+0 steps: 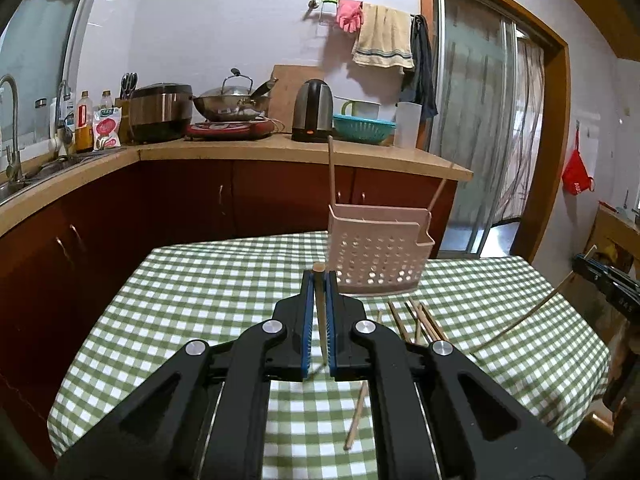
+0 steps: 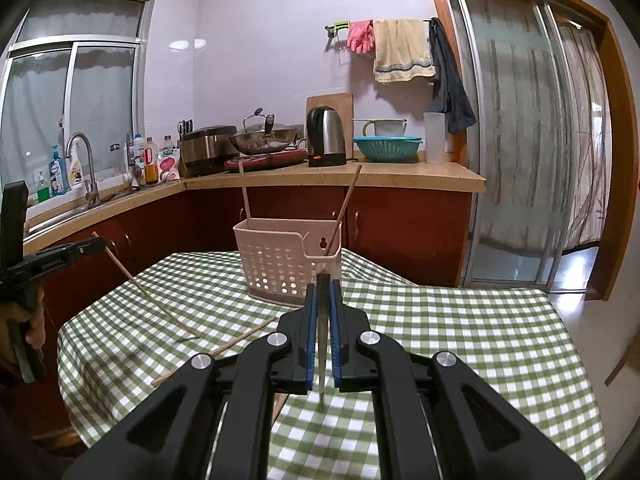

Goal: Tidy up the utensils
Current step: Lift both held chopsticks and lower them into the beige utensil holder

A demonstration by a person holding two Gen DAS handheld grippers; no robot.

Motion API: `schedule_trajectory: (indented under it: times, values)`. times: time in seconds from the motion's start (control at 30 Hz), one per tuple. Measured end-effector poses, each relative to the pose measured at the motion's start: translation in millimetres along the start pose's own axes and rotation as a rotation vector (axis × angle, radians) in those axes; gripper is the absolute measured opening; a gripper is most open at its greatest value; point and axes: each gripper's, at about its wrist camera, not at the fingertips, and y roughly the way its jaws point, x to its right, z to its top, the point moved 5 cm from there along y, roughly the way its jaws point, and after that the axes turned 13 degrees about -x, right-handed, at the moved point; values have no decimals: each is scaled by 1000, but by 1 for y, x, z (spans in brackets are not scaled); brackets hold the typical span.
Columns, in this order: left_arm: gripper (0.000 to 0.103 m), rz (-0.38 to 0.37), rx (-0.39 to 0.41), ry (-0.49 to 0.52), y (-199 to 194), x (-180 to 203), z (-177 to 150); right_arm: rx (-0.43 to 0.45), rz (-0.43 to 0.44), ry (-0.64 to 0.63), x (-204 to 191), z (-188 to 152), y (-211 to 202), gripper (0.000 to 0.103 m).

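Note:
A pink perforated utensil basket [image 1: 378,258] stands on the green checked table [image 1: 192,292], with two chopsticks [image 1: 331,168] leaning upright in it. It also shows in the right wrist view [image 2: 286,264]. My left gripper [image 1: 319,280] is shut on a wooden chopstick [image 1: 320,312], held just in front of the basket's left side. My right gripper [image 2: 323,284] is shut on a chopstick [image 2: 322,344], held in front of the basket. Several loose chopsticks [image 1: 420,320] lie on the cloth to the right of the left gripper. The other gripper with its chopstick [image 2: 148,292] shows at the left of the right wrist view.
A kitchen counter [image 1: 304,152] with a kettle [image 1: 313,110], wok, rice cooker and teal colander runs behind the table. A sink [image 1: 24,176] is at the left. A sliding glass door [image 2: 516,152] is at the right. One chopstick [image 1: 357,416] lies near the table's front.

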Motion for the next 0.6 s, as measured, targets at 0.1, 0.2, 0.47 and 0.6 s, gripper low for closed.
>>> schedule_trajectory:
  times: [0.1,0.2,0.47,0.6]
  values:
    - [6,-7,4,-4,7,-2,10,5,6,8,5,11,12,7]
    - [7,-1,13,13,17,1,21,13,7,4,4,18,21,7]
    - [6,-9,29,39,32,8,38,24,17,13,4,28,34,7]
    - [6,-27,44,45,29,12,48,35,28,14,1,39,32,7]
